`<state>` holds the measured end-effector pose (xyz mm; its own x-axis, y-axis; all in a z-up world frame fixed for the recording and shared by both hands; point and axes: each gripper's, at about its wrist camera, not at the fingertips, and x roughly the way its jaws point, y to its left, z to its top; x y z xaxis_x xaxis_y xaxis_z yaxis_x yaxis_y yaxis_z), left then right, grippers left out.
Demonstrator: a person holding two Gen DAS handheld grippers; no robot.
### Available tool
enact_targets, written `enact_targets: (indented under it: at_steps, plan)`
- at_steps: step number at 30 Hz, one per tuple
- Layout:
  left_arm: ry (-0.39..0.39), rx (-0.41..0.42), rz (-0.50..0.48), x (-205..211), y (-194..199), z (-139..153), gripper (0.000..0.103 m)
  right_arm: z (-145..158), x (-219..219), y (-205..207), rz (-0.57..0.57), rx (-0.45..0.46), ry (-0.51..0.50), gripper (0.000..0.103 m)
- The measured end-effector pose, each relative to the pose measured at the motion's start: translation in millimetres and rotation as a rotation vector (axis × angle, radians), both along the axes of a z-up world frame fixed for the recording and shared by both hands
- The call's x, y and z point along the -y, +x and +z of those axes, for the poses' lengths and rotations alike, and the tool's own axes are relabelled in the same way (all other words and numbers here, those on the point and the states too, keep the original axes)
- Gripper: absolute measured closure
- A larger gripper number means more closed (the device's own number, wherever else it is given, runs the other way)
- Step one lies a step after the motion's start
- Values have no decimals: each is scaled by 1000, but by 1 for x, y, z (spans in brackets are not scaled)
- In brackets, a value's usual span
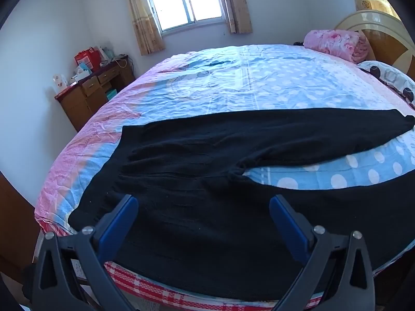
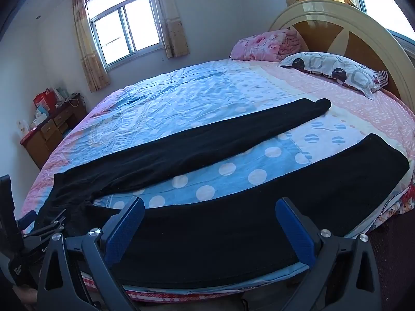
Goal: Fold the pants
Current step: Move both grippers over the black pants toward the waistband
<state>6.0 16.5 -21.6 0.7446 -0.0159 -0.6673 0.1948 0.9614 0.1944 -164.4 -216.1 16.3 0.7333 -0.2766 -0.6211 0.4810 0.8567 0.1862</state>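
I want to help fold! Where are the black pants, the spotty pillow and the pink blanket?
black pants (image 2: 259, 207): right wrist view, on the nearer leg.
spotty pillow (image 2: 334, 71): right wrist view, on its top face.
pink blanket (image 1: 332, 42): left wrist view, on its folded top.

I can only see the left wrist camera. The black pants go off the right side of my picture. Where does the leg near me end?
Observer: The near leg of the black pants ends at a flat cuff close to the bed's right edge, short of the pillow.
Operator: Is the other gripper holding anything?
Observer: No. The right gripper is open, its blue fingers spread above the near leg.
Operator: Are the two legs touching?
Observer: No. They spread apart, with the dotted bedsheet showing between them up to the far cuff.
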Motion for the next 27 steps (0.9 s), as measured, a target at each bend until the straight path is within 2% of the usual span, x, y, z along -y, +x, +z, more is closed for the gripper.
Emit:
enact_targets:
  at_steps: [6, 10, 16, 20, 24, 27]
  plan:
    - [-2, -49, 0, -1, 18, -15, 0, -9, 7, 10, 19, -23, -20, 1]
    - [-5, -65, 6, -2, 30, -21, 0, -11, 8, 12, 30, -18, -82, 1]
    - [-22, -105, 24, -5, 57, -25, 0, -6, 4, 38, 89, -34, -192, 1]
    - [-11, -114, 22, -6, 71, -25, 0, 0, -3, 67, 140, -56, -206, 1]
    - [-15, -115, 21, -9, 81, -20, 0, 10, -8, 103, 151, -36, -201, 1]
    - [-25, -110, 30, -12, 88, -15, 0, 3, -13, 140, 134, -132, -210, 1]
